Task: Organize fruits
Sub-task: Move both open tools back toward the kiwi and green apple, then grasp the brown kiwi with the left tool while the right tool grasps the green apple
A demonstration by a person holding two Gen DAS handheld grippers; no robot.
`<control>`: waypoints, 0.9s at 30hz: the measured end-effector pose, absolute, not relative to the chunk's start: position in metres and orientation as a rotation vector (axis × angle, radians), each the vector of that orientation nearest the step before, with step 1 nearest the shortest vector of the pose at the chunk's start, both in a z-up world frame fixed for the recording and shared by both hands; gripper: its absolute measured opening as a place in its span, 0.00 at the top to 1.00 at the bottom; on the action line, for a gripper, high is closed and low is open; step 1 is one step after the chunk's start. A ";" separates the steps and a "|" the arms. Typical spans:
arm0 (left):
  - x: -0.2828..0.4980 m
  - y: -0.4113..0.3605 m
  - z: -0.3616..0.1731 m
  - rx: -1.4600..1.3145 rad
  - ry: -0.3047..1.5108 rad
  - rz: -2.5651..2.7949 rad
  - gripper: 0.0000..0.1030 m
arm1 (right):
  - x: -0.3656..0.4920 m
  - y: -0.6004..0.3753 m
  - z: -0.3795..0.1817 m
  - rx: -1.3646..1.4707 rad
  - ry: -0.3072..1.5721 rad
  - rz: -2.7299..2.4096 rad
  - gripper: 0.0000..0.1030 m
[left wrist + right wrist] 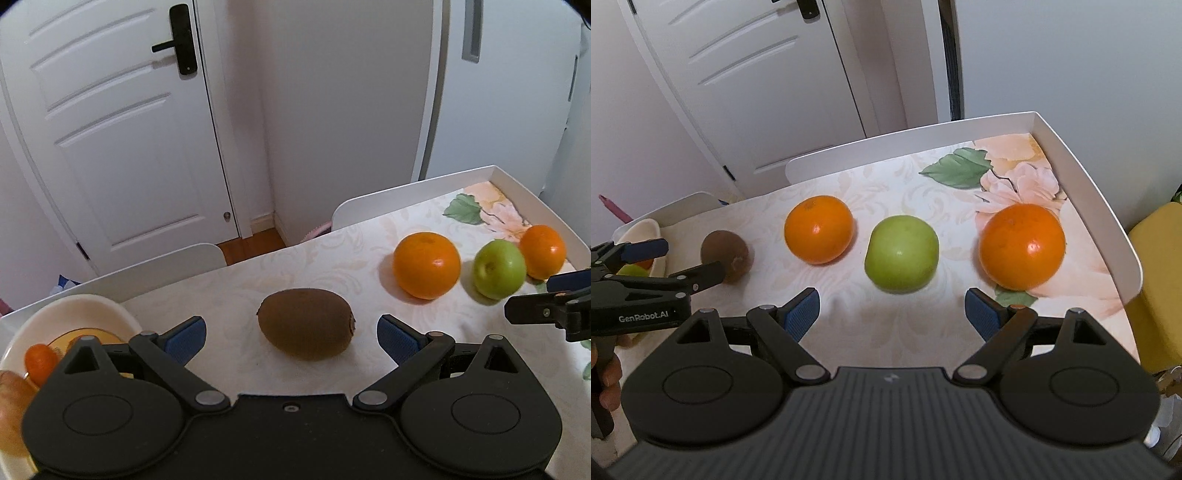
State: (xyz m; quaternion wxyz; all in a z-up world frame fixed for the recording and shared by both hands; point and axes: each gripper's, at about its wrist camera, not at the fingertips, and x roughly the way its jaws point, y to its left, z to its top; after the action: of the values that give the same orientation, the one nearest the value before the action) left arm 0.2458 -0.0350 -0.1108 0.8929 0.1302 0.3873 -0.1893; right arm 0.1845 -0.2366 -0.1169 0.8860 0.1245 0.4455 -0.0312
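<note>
Left wrist view frames a kiwi between spread fingers as fruit sorting gets under way

Left wrist view: the left gripper (290,334) hangs low over a floral tablecloth (325,258), its blue-padded fingers spread wide on either side of a brown kiwi (306,324) and not touching it. At near left sits a cream bowl (92,310) that holds a small orange fruit (40,361) and other pieces only partly seen. To the right, in a row, lie a large orange (426,264), a green apple (499,268) and a second orange (543,251) near the raised white rim of the table (517,181).

Right wrist view: the right gripper (892,314) is likewise spread, empty, and lined up on the green apple, which lies just beyond its tips with an orange well apart on each side.

By the look of it, the step in hand is the pick of the kiwi, with the bowl its likely home. To do it well, the left gripper should go forward until the pads stand level with the widest part of the fruit, then close gently across its short axis; a kiwi is soft and egg-shaped, and a pinch near one end could squirt it out or bruise it. A straight lift clears the bowl's rim before the swing left. The apple, being round, may roll if nudged, so the right gripper should centre on it before closing.
</note>
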 end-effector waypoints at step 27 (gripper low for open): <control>0.258 -0.038 -0.131 0.273 0.847 -0.495 0.33 | 0.209 -0.234 -0.129 0.239 0.936 -0.080 0.20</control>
State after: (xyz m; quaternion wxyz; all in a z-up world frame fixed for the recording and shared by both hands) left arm 0.2582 -0.0378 -0.1310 0.8732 0.1308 0.4053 -0.2371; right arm 0.2094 -0.2336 -0.1293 0.8849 0.1150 0.4497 -0.0382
